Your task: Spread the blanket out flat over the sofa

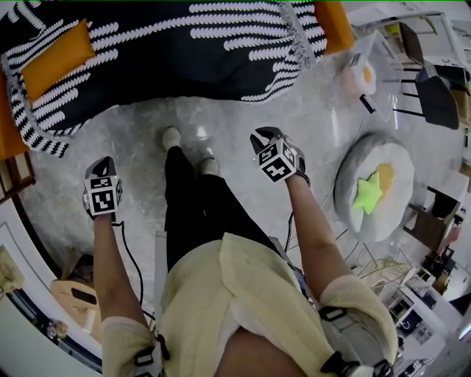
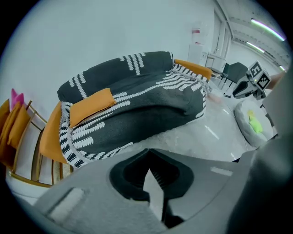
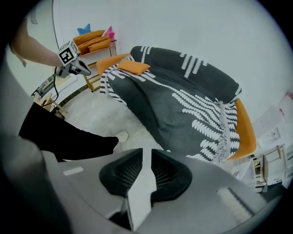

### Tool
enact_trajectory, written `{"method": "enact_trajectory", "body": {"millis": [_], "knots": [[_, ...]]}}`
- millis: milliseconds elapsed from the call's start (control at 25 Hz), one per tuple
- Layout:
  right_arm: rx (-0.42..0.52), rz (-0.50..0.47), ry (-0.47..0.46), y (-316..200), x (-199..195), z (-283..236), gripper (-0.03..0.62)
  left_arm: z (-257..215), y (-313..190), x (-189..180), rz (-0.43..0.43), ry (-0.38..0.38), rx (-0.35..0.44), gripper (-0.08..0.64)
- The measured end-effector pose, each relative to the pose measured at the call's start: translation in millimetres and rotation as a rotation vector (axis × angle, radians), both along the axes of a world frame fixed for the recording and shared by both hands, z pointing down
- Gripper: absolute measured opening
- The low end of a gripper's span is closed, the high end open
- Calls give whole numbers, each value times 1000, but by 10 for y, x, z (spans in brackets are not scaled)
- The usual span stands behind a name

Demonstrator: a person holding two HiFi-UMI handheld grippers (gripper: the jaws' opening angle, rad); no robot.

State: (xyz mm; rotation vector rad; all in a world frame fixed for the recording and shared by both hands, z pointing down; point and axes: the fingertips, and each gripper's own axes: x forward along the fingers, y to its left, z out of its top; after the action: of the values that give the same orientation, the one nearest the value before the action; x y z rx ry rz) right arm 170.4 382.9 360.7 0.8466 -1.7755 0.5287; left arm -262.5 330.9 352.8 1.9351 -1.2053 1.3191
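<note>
A black blanket (image 1: 184, 51) with white fern stripes lies draped over the orange sofa (image 1: 335, 22), covering seat and backrest (image 2: 146, 100) (image 3: 183, 105). An orange cushion (image 1: 55, 62) rests on it at the left end. I stand on the floor in front of the sofa, both grippers apart from the blanket. My left gripper (image 1: 103, 162) has its jaws shut with nothing between them (image 2: 147, 155). My right gripper (image 1: 263, 137) is open, a narrow gap showing bare floor between the pads (image 3: 146, 153).
A round grey cushion (image 1: 372, 188) with a green star lies on the floor at the right. Dark chairs (image 1: 434, 96) stand behind it. A wooden rack (image 2: 18, 132) with orange pads stands left of the sofa. My shoes (image 1: 171, 138) are near the sofa front.
</note>
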Motion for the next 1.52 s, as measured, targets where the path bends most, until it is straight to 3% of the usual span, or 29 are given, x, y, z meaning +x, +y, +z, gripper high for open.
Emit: {"method": "enact_trajectory", "body": {"millis": [800, 1200, 1520], "knots": [[82, 75, -29, -243, 152, -266, 55, -328, -288, 441, 41, 48, 74, 5], [186, 131, -58, -541, 187, -737, 54, -716, -465, 613, 48, 82, 141, 5], [251, 224, -126, -705, 174, -1140, 51, -1138, -554, 633, -2, 128, 221, 5]]}}
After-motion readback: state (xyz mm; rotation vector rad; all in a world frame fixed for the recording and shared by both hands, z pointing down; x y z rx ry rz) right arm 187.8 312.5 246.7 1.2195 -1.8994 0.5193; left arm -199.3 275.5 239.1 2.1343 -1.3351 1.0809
